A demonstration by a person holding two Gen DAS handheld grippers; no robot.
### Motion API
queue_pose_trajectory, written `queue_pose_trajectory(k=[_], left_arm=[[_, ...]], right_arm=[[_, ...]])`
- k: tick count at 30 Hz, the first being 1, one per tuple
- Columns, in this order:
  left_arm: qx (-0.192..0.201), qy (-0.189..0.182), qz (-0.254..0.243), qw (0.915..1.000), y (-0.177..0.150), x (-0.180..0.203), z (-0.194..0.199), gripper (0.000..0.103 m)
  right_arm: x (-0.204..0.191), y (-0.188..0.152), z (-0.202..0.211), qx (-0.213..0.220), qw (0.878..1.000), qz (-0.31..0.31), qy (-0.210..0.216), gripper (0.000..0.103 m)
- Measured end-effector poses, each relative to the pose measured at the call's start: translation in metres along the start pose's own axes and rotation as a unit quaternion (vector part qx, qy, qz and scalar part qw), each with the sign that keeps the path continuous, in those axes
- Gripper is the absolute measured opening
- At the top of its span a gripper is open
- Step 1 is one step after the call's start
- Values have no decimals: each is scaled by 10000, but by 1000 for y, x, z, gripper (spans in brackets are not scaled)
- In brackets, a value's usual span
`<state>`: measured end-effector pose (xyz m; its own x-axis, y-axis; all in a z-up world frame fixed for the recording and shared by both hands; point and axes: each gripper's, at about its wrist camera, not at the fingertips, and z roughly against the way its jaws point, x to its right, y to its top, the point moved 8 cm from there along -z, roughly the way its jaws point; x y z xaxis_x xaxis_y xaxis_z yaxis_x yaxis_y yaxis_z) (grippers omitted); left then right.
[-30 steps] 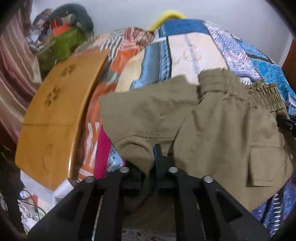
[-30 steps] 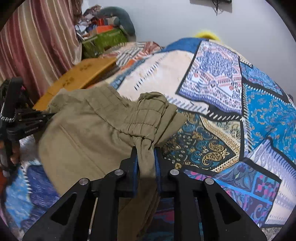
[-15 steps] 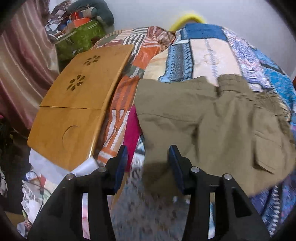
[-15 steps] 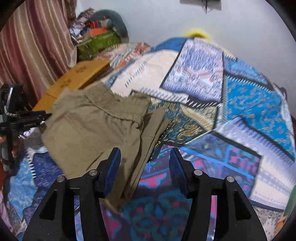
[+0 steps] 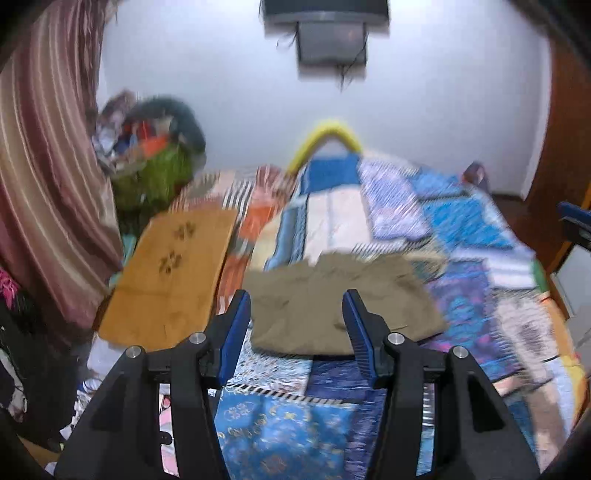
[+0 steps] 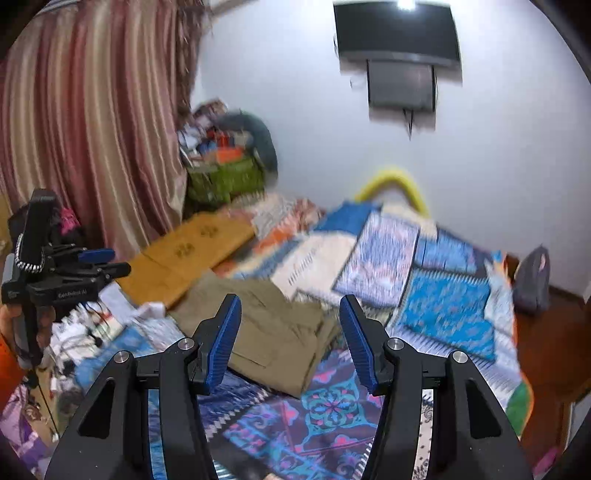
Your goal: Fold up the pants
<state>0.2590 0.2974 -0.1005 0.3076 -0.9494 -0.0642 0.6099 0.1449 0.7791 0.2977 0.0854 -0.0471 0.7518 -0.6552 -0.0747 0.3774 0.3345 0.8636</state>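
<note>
The olive-green pants (image 5: 332,302) lie folded into a flat rectangle on the patchwork quilt (image 5: 461,229), near its front left part. My left gripper (image 5: 296,299) hovers high above and in front of them, jaws still opening, with nothing between its blue pads. In the right wrist view the pants (image 6: 273,325) show a cargo pocket on top. My right gripper (image 6: 290,301) is open and empty, also raised clear of the cloth. The left gripper (image 6: 74,266) appears at that view's left edge, held by a hand.
A wooden lap table (image 5: 173,273) lies left of the pants on the bed's edge. A green basket (image 5: 155,177) of clutter and a striped curtain (image 5: 44,184) stand at the left. A wall-mounted TV (image 6: 399,33) hangs above; a grey bag (image 6: 532,280) sits far right.
Both grippers were shut on the pants' near edge, then let go and opened. Both have since risen and pulled back, so the pants now lie flat and farther away.
</note>
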Motion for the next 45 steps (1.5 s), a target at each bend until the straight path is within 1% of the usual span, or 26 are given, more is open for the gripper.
queue_pose_trajectory(k=[1,3,5,6,9,11,12,13,15,16,17,18,19,21,23,25,27,28,32,36,45], left_arm=[[123,-34,7,9999,4,3,14,52],[527,-107,6,9986,11,13,61,52],[839,-173,11,9963,11,19,96,55],[1034,-205,35,9944,10,23,117,57],[1421,-228,46,9896,1,31,161,57],[1635,-187,1,9864,-7,36,183,58],[1740,-162,-26,9846,-11,39,193,61],[1851,-141,-51,9826,-15,42,203,67],[2046,-122,-58,9788,-24,47,220,72],[2086,-126,-55,9779,-27,48,224,73],[2127,-150,-41,9770,-30,49,228,74],[2148,-184,-22,9765,-32,50,231,78],[2174,-228,15,9758,-35,50,234,84],[2229,-275,68,9744,-39,51,237,90],[2260,-284,102,9737,-43,52,240,95],[2245,-359,105,9738,-47,53,242,102],[2226,-348,100,9742,-52,54,242,102],[2222,-338,86,9744,-53,54,241,102],[2244,-271,59,9741,-58,56,242,103],[2252,-326,113,9737,-63,59,244,103],[2226,-435,149,9738,-68,63,242,103]], right_arm=[[-6,4,14,95,9999,-25,46,52],[-15,8,34,267,9995,-74,124,52],[-27,9,53,451,9988,-56,187,52],[-34,9,64,568,9982,-31,193,52],[-54,6,91,882,9958,72,214,52],[-67,4,107,1090,9937,147,229,53],[-72,2,114,1205,9923,165,216,56],[-78,0,122,1320,9909,178,199,57],[-85,-4,129,1467,9888,180,204,61],[-90,-7,135,1556,9875,166,211,62],[-91,-7,136,1600,9868,156,214,65],[-94,-9,139,1644,9861,160,207,70],[-96,-10,141,1702,9851,168,170,73],[-101,-12,145,1800,9834,217,105,84],[-105,-13,148,1870,9820,246,46,85],[-107,-13,150,1925,9810,245,-39,89],[-109,-14,151,1995,9795,258,-121,100],[-110,-15,155,2030,9788,254,-141,102],[-108,-18,153,1997,9796,147,-192,103],[-107,-24,155,1931,9810,76,-142,103],[-110,-30,158,1894,9817,106,-177,103]])
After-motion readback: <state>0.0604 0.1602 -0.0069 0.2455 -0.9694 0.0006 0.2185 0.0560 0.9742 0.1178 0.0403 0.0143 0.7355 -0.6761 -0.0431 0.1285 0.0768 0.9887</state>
